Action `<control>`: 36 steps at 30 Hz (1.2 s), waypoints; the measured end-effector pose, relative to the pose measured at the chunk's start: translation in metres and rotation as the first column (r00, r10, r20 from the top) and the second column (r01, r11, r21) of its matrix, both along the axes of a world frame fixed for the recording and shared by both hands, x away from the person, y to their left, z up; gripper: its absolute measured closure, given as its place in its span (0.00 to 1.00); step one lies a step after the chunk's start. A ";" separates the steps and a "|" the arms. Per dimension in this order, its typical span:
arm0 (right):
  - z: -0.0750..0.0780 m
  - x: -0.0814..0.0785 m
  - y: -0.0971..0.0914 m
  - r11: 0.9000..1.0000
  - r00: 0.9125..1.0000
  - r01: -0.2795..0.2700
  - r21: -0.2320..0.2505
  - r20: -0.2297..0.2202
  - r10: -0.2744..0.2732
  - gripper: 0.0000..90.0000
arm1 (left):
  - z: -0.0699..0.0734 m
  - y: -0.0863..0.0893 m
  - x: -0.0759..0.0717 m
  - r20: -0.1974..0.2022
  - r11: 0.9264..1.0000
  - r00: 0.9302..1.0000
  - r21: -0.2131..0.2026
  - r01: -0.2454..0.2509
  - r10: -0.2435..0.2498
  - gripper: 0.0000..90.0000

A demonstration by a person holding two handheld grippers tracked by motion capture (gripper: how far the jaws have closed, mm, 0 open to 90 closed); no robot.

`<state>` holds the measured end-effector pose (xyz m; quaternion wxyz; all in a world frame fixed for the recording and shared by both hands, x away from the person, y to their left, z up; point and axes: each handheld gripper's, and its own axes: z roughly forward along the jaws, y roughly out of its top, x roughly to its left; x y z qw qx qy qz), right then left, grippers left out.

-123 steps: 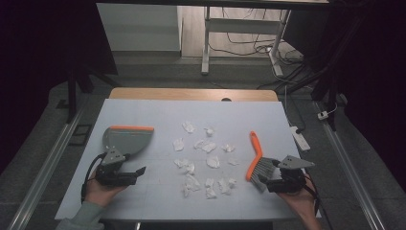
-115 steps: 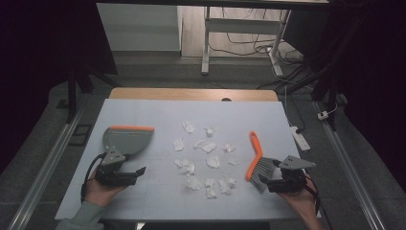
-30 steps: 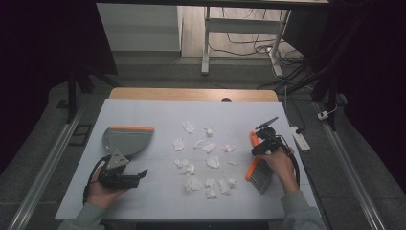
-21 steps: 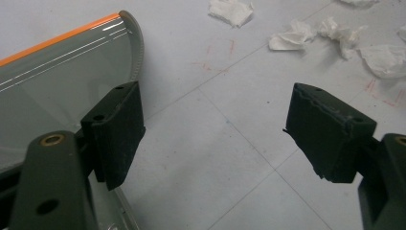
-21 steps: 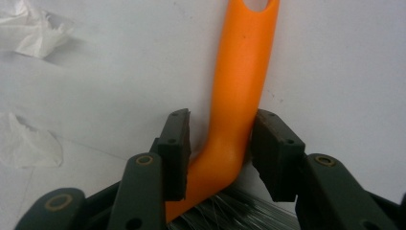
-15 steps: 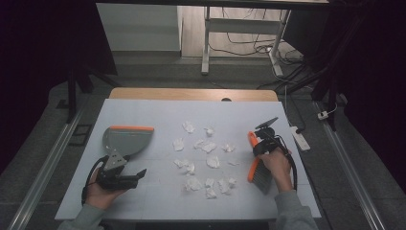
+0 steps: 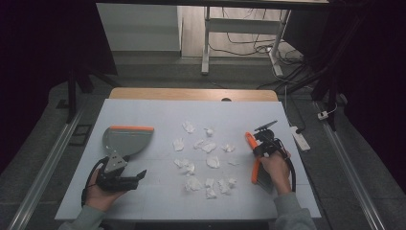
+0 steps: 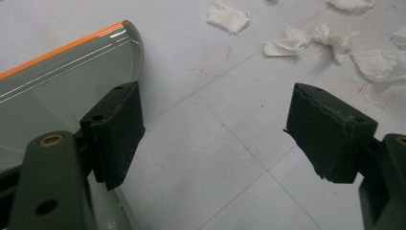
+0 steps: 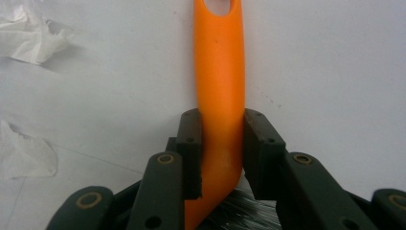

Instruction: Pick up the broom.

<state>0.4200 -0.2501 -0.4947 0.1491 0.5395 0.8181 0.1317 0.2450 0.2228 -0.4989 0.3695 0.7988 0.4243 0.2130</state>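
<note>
At inspection the step in hand was the pick-up of the brush [image 7: 255, 165], which lay at the right of the bench [image 7: 158, 110], its orange handle pointing far. The right tool [image 9: 220, 158] had just been closing and was clamped on that handle, brush not yet lifted. The left tool [image 8: 215, 134] stood apart, holding nothing, just beside the dustpan [image 7: 125, 139] at the left. Paper scraps [image 7: 206, 153] lay scattered mid-bench between them. Next move, in my judgement: lift the brush, and have the left tool grasp the dustpan handle.
</note>
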 end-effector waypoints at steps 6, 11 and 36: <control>0.001 0.000 -0.004 0.999 1.000 -0.025 0.022 -0.002 0.025 0.79 | -0.001 0.004 0.000 -0.003 1.000 1.000 -0.011 -0.009 0.009 0.24; 0.006 -0.003 -0.012 0.997 0.999 -0.043 0.069 0.003 0.043 0.79 | -0.003 0.006 0.002 -0.008 1.000 1.000 -0.015 -0.008 0.008 0.24; 0.054 -0.023 -0.055 0.890 0.979 -0.174 0.420 0.173 0.110 0.79 | -0.002 0.007 0.001 0.000 1.000 1.000 -0.021 -0.010 0.010 0.24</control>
